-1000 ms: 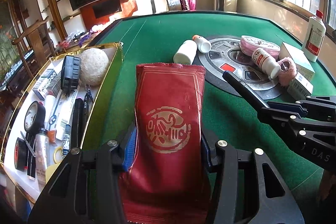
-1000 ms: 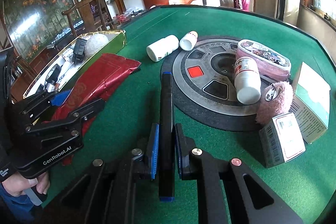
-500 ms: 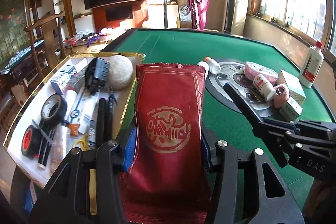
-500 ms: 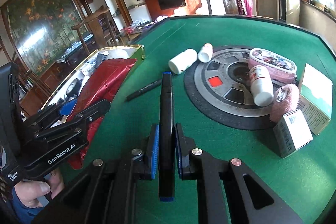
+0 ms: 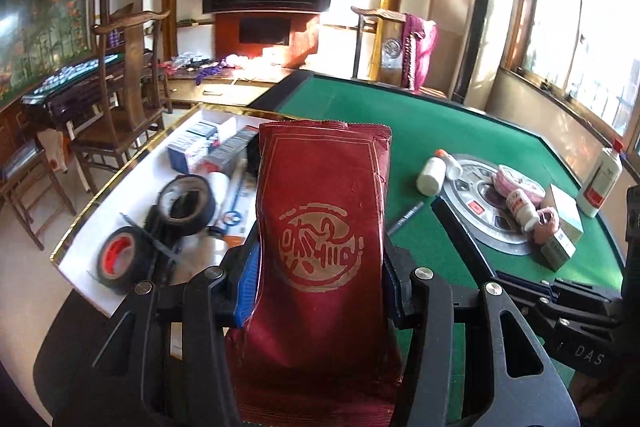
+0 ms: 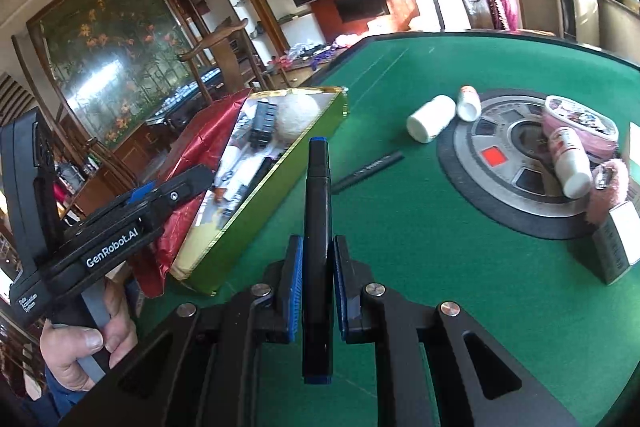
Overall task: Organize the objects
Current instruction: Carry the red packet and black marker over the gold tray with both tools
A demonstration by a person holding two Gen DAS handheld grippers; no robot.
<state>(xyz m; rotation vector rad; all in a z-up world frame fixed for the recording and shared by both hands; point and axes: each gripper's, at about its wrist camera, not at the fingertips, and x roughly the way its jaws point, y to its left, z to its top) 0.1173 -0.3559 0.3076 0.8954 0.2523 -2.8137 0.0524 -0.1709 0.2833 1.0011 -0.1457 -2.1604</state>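
My left gripper (image 5: 320, 283) is shut on a dark red foil pouch (image 5: 320, 187) with a gold emblem, gripped across its lower half. The pouch hangs above the near end of the gold-rimmed tray (image 5: 132, 195), which holds tape rolls (image 5: 116, 263), small boxes and pens. My right gripper (image 6: 317, 291) is shut on a black marker (image 6: 318, 195) with blue ends that points forward over the green felt. In the right wrist view the left gripper (image 6: 172, 187) and red pouch (image 6: 204, 131) are over the tray's left side, above its green wall (image 6: 272, 203). A hand (image 6: 84, 347) holds the left gripper's handle.
On the green table (image 6: 440, 267) lie a loose black pen (image 6: 368, 167), two white bottles (image 6: 432, 119), and a round grey disc (image 6: 516, 163) bearing a pink case and a bottle. Small boxes (image 6: 618, 239) and a tall white bottle (image 5: 602, 183) stand to the right. Wooden chairs stand beyond the table's left edge.
My left gripper has risen and swung left with the red pouch, from the felt to above the tray. The right gripper with the marker followed leftwards. A black pen on the felt is now uncovered.
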